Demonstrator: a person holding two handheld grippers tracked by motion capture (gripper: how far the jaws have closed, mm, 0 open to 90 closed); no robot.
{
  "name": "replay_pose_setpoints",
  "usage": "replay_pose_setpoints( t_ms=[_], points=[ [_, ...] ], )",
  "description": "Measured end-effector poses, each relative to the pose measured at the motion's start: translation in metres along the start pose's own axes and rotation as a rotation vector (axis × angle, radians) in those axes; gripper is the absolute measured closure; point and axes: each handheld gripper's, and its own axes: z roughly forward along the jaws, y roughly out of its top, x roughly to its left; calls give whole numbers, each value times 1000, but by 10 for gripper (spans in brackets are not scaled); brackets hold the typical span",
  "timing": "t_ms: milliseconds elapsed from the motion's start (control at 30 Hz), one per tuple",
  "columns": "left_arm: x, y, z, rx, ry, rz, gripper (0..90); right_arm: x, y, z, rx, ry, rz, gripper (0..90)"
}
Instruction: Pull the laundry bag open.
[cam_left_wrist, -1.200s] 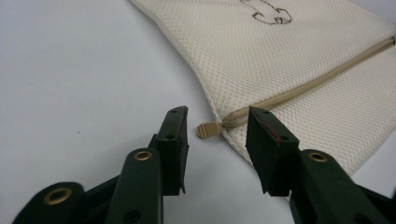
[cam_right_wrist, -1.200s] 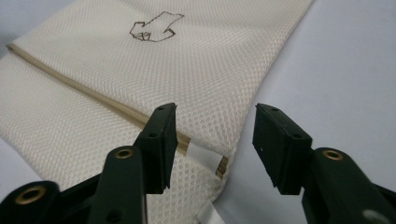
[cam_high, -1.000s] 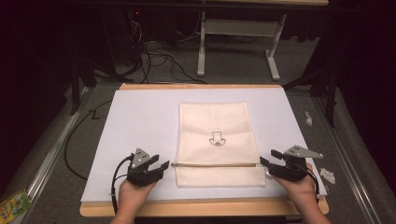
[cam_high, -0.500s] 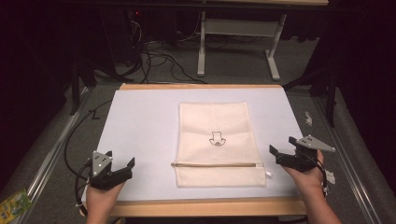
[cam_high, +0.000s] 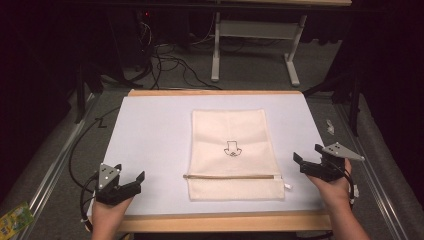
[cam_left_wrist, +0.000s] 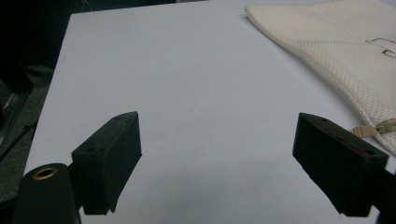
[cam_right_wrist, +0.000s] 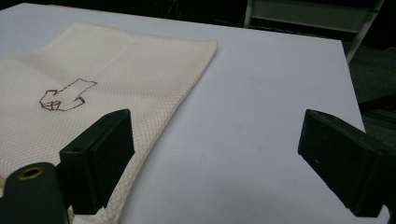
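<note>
Both jaw pairs are held wide and empty, the left gripper (cam_high: 131, 181) and right gripper (cam_high: 306, 162) parked either side of the cream mesh zip pouch (cam_high: 233, 150) lying mid-mat, so any regrasp is best aimed squarely at its zipper (cam_high: 230, 176).

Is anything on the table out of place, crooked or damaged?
Nothing stands out. The cream bag lies flat and square on the white table, its zipper straight. Both grippers, left and right, are open, off the bag.
</note>
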Motion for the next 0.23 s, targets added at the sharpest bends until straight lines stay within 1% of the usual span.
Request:
replay_pose_setpoints(
  t_ms=[67,133,167,233],
  points=[
    [-1,0,0,-3,-8,-2,158,-1,0,-1,-6,-1,-4,116],
    [-1,0,-1,-5,-17,-4,157,-1,0,-1,-1,-2,8,116],
    [-1,0,-1,-6,-20,-5,155,-2,0,0,-4,-1,2,117],
    [0,0,0,-6,-19,-5,144,-2,-1,1,-6,2,11,127]
  ],
)
